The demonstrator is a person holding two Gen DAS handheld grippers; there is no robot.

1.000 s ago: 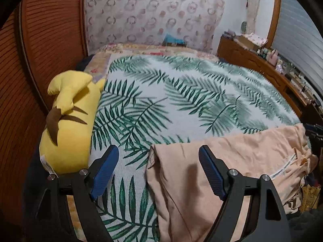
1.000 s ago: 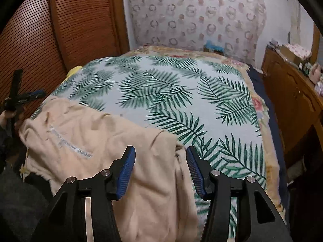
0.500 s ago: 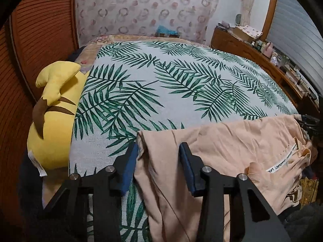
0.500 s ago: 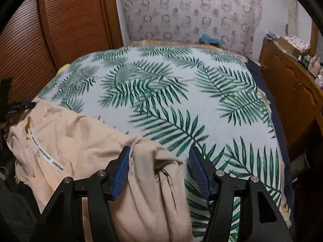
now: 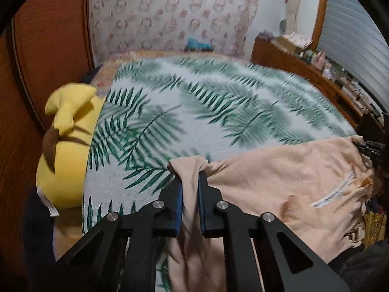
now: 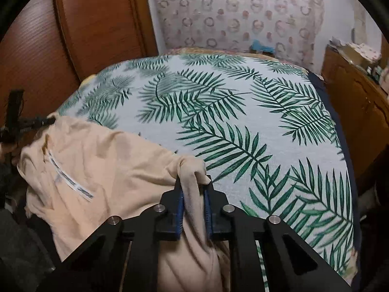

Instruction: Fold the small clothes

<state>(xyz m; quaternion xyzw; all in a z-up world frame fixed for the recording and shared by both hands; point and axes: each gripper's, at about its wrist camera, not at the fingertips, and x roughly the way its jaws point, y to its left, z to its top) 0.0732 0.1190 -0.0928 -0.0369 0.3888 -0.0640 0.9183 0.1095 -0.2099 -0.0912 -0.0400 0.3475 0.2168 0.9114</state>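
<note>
A peach garment [image 5: 287,177] lies at the near edge of the bed with the palm-leaf cover [image 5: 218,107]. My left gripper [image 5: 190,182] is shut on its left corner, and a bunch of cloth sticks out past the fingertips. My right gripper [image 6: 193,185] is shut on the right corner of the same garment [image 6: 104,168]. The cloth stretches between the two grippers and sags over the bed's front edge. A white printed label [image 6: 70,177] shows on it. Each view shows the other gripper at its side edge.
A yellow plush toy [image 5: 65,150] lies along the bed's left side by the wooden wardrobe [image 5: 48,48]. A wooden dresser [image 5: 306,73] with small items runs along the right. The leaf cover [image 6: 218,112] spreads beyond the garment.
Both grippers were open astride the garment's corners a second ago. They have closed on the cloth, and the pinched corners are lifted and bunched.
</note>
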